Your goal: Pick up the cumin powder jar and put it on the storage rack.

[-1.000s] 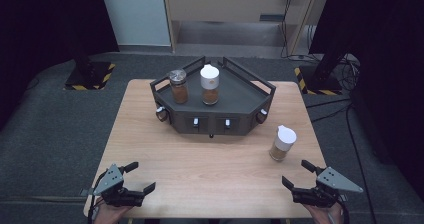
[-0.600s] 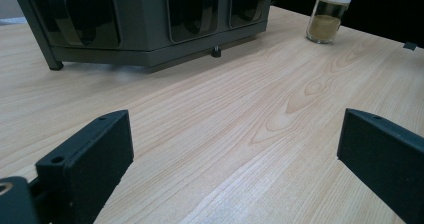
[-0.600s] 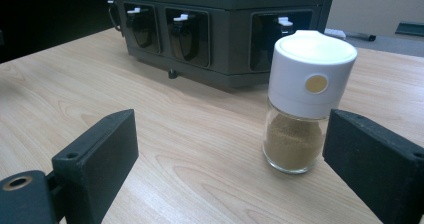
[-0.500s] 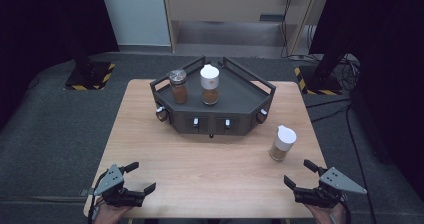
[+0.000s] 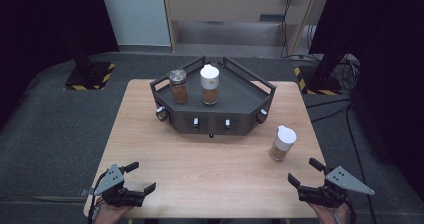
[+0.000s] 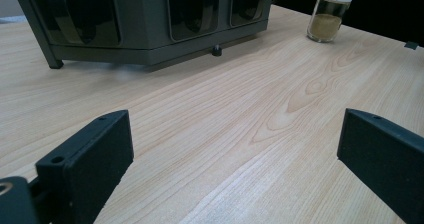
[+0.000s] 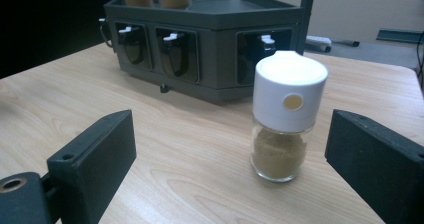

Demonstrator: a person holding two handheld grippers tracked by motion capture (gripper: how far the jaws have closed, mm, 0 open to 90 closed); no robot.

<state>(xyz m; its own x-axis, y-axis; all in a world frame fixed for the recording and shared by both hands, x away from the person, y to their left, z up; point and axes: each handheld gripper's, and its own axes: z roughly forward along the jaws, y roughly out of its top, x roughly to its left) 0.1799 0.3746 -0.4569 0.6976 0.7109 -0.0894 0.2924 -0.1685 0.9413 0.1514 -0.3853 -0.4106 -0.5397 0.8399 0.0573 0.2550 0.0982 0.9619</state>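
A dark grey rack (image 5: 240,91) stands at the far middle of the wooden table and carries a silver-lidded jar (image 5: 178,86) and a white-capped jar (image 5: 209,85). A third jar (image 5: 282,143), white-capped with brown powder, stands loose on the table at the right. My right gripper (image 5: 303,171) hovers just short of it, open; its jaws have just been opening, with nothing between them. In the right gripper view the jar (image 7: 285,114) stands upright ahead of the gripper (image 7: 230,159). My left gripper (image 5: 141,177) rests open at the near left corner, away from everything.
The table (image 5: 210,164) has bare wood between the rack and both grippers. In the left gripper view, the rack (image 6: 145,24) and the loose jar (image 6: 327,14) lie far ahead. Black stands with striped bases (image 5: 90,76) sit on the floor beyond the table.
The right gripper's jaws stand slightly wider than before, and it has shifted a little. The left gripper and the jars have kept still.
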